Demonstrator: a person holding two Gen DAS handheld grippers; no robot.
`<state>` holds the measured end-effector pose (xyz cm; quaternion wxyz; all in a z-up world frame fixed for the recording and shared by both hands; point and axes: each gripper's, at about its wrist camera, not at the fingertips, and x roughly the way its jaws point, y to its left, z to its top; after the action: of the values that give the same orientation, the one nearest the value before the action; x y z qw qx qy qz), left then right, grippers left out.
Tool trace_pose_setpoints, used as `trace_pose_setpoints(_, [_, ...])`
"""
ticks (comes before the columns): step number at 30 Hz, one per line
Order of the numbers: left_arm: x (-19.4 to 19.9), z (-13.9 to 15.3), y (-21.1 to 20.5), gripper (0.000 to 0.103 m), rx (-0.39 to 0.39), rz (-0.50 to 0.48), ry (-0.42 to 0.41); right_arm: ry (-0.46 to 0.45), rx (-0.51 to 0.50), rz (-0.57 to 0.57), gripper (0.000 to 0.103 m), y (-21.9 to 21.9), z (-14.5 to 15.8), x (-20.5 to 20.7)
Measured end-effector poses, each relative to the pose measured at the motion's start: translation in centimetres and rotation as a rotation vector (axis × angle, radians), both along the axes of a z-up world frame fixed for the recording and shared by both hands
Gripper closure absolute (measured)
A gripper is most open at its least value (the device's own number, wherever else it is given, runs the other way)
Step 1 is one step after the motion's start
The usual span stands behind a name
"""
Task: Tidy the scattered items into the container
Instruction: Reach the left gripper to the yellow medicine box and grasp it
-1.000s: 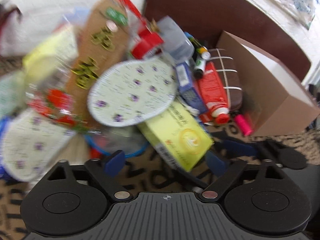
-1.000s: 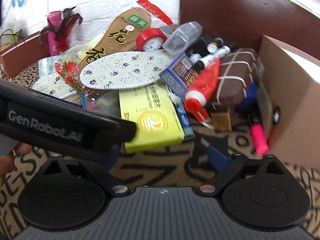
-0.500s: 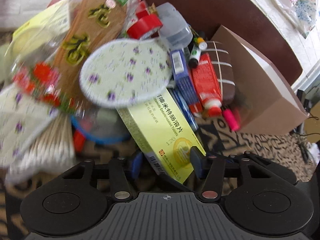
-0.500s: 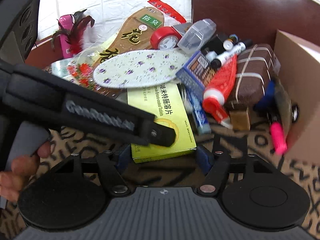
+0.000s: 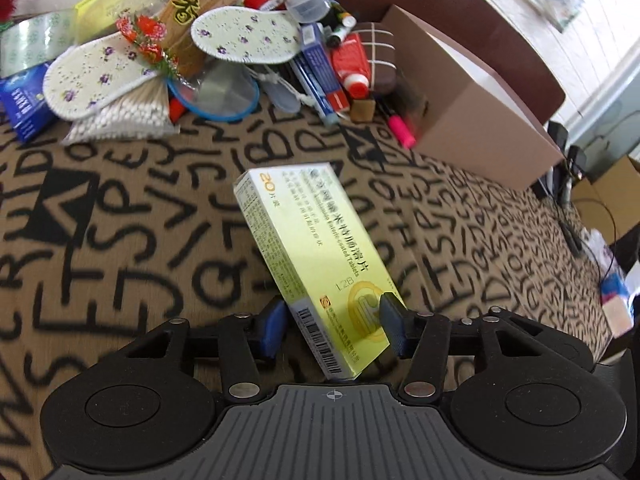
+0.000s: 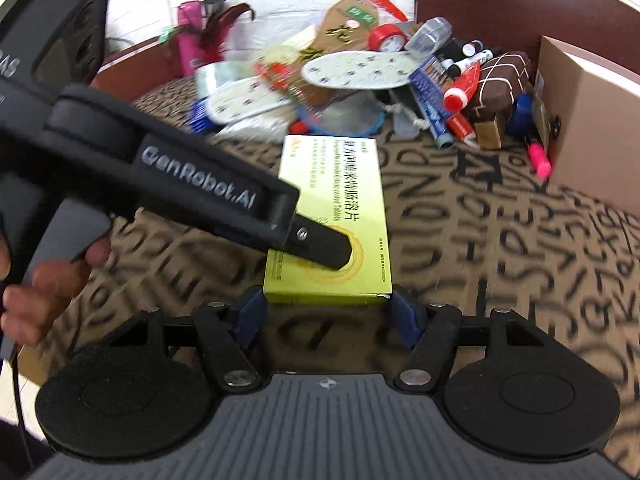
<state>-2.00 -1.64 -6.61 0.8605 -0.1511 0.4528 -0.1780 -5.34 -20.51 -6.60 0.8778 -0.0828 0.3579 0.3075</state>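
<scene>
Between the blue pads of both claws — left claw (image 5: 332, 326) and right claw (image 6: 326, 314), each pinching its near end: one yellow tablet box (image 5: 316, 256), held above the lettered surface (image 5: 120, 216), the cardboard container (image 5: 472, 108) ahead and right, clutter pile (image 5: 224, 48) beyond.

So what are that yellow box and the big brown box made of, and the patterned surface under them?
The yellow box looks like thin glossy card: sharp folded edges, printed text, a barcode, sheen on top. The big brown box seems plain matte cardboard, with flat dull panels. The patterned surface looks like soft fabric, perhaps plush: its black letters have fuzzy edges, though blur leaves that open.
</scene>
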Motion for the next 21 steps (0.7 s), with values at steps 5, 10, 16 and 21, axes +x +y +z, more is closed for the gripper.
trace_pose_setpoints(5, [-0.3,0.2,0.9,0.023,0.023,0.054,0.005,-0.020,-0.008,-0.011,0.024,0.3,0.3,-1.5])
trace_pose_setpoints(10, [0.4,0.0,0.5,0.030,0.054,0.047,-0.006,-0.004,0.028,-0.038,0.023,0.8,0.5,-0.6])
trace_pose_setpoints(16, [1.7,-0.3,-0.1,0.035,0.051,0.023,-0.017,-0.007,-0.009,-0.052,0.029,2.3,-0.3,1.3])
trace_pose_setpoints(21, [1.8,0.1,-0.7,0.050,0.066,0.021,-0.013,-0.011,0.002,-0.045,0.031,1.9,-0.6,1.8])
